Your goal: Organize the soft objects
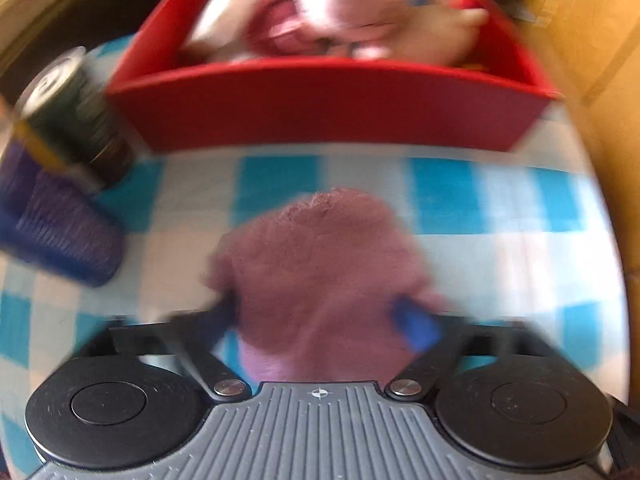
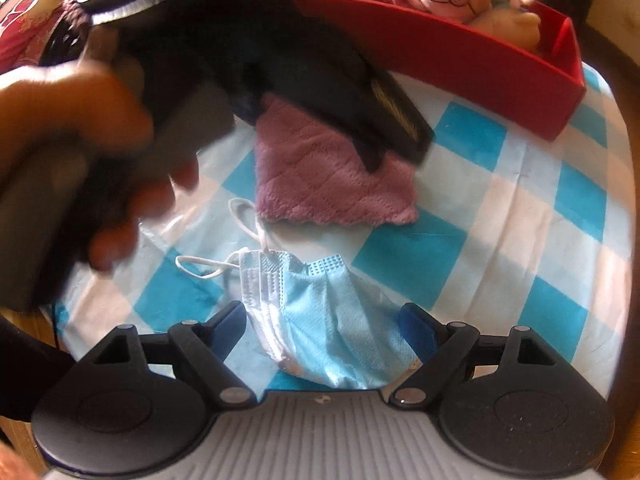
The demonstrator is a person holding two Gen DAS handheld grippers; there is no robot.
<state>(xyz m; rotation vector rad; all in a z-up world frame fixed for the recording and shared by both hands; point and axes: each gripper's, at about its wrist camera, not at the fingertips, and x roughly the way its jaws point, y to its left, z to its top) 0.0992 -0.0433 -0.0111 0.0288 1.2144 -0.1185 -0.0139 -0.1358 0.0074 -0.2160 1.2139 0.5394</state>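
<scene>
**Purple cloth between my left jaws, mask between my right**

Nearest to my right gripper [image 2: 324,322], a light blue face mask [image 2: 320,320] lies crumpled on the blue-and-white checked cloth [image 2: 500,216] that covers the table. The mask sits between my two fingers, but both blue pads stand off its edges, so these jaws are open and hold nothing. Its white ear loops trail away toward the upper left.

Just beyond the mask lies the purple towel [image 2: 332,176], flat on the checks, its scalloped edge toward me. My left gripper [image 2: 304,92] reaches down over it from the left, dark and blurred, with the hand [image 2: 80,140] that carries it in front.

Seen from my left wrist, the same purple towel [image 1: 320,264] bunches up between my left fingers [image 1: 416,326]. The picture is blurred, so I cannot tell whether the pads press on it or only stand beside it.

To the left on that side are a dark blue ribbed object [image 1: 60,232] and, behind it, a can [image 1: 76,116], tilted in the fisheye view.

Farthest off, the red box [image 1: 328,108] stands on the cloth, holding a pink plush toy [image 1: 360,8] and other soft pink fabric.
</scene>
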